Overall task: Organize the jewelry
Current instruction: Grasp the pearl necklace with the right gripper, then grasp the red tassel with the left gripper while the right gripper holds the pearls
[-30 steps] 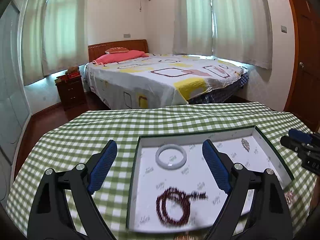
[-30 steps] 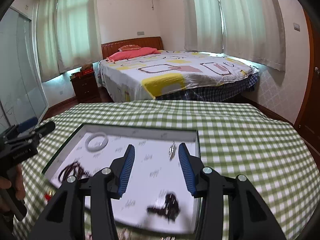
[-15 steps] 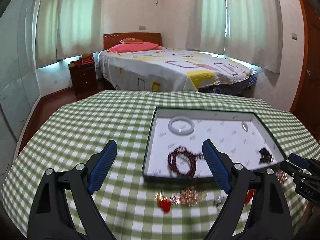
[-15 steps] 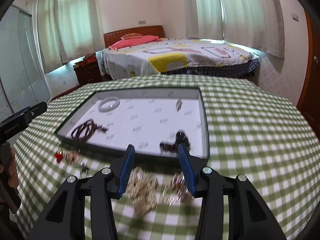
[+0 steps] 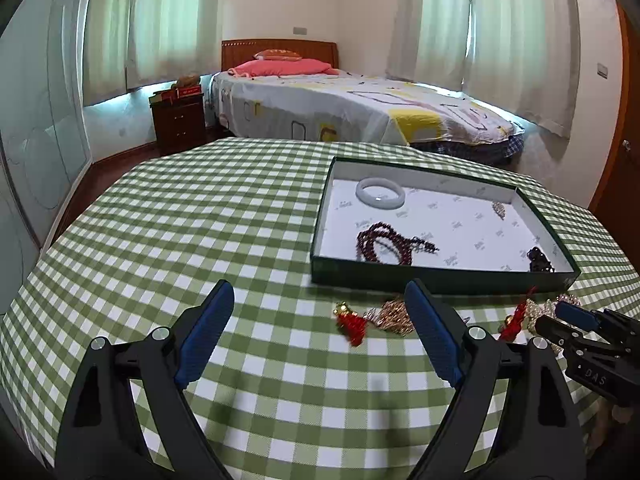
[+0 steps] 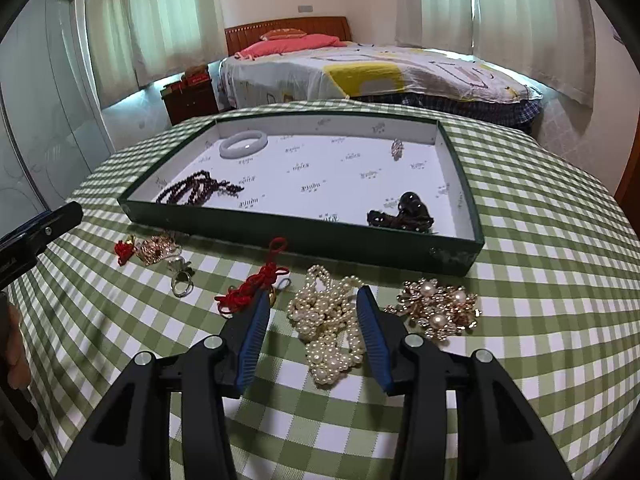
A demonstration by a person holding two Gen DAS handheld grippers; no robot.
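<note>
A green-walled tray (image 6: 456, 255) with a white floor sits on the checked table; it also shows in the left wrist view (image 5: 440, 283). In it lie a white bangle (image 6: 243, 144), dark red beads (image 6: 196, 189), a small brooch (image 6: 397, 148) and a dark bead bracelet (image 6: 404, 212). In front of the tray lie a pearl necklace (image 6: 329, 316), a gold pearl brooch (image 6: 438, 307), a red knot charm (image 6: 256, 282), a ring (image 6: 182, 282) and a red-and-gold piece (image 6: 150, 249). My right gripper (image 6: 314, 312) is open, jaws either side of the pearls. My left gripper (image 5: 318, 320) is open and empty, just left of the red-and-gold piece (image 5: 372, 316).
The table has a green checked cloth (image 5: 200, 224) and rounded edges. A bed (image 5: 340, 108) and a nightstand (image 5: 178, 122) stand beyond it. A door (image 5: 624, 128) is at the right.
Both grippers have drawn back from over the tray toward the table's near side. The loose jewelry in front of the tray has come into view. The right jaws now flank the pearls.
</note>
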